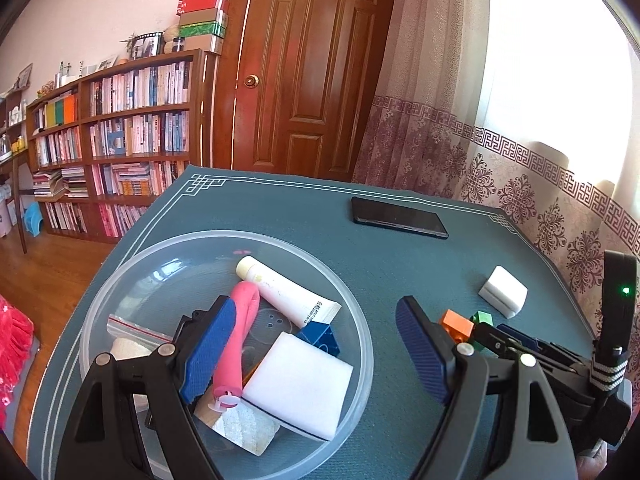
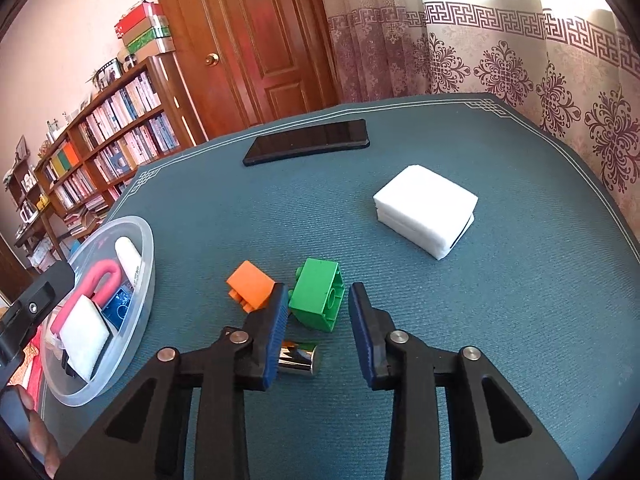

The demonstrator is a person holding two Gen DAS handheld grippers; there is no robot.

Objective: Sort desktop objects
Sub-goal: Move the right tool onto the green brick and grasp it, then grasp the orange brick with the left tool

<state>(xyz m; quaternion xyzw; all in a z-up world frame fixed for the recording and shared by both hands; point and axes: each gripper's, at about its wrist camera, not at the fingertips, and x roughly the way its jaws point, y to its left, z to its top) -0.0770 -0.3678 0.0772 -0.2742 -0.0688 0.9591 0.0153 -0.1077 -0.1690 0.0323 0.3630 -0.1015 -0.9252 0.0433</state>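
Fingers of both grippers — left [image 1: 316, 348], right [image 2: 318, 332] — apart; tube [image 1: 288, 294] print unreadable.

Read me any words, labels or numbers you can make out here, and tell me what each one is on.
None can be read with confidence.
White tube in the clear bowl: small dark print near its crimped end, too small to read.
Stacked boxes on the bookshelf: markings blurred.
Book spines: too small.
Phone: screen dark, no text.
Blocks and sponges: no print visible.
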